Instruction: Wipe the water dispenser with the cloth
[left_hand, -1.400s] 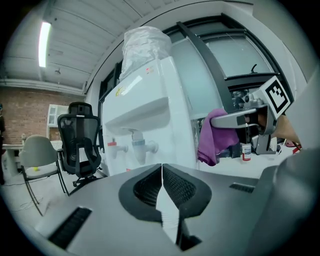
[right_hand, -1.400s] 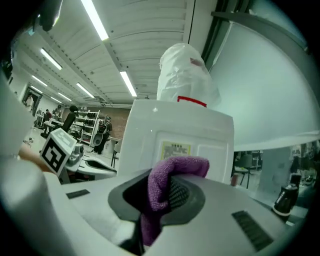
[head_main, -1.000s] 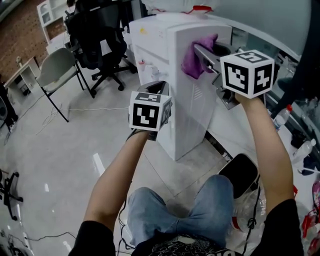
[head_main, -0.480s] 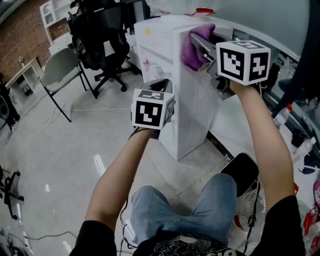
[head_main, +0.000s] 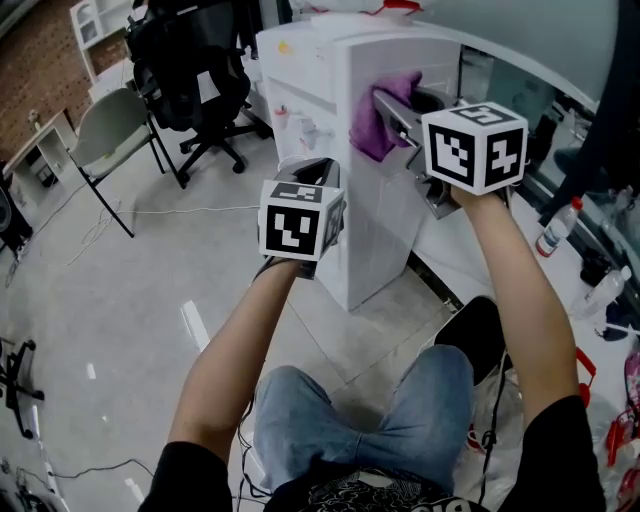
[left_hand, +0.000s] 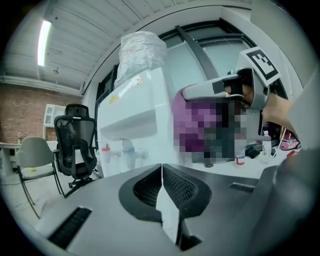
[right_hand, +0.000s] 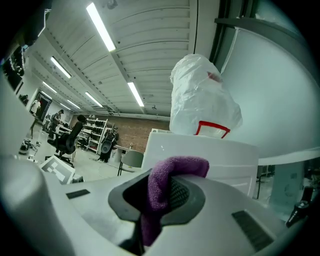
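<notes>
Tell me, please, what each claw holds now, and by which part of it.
The right claw is shut on the cloth, pinching a bunched fold; the rest sticks out past its tips. The left claw is shut and holds nothing.

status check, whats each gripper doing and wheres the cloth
Right gripper shut on purple cloth, cloth up at the water dispenser upper side panel. Left gripper shut, empty, facing the dispenser. Nothing seen blocking the panel.
</notes>
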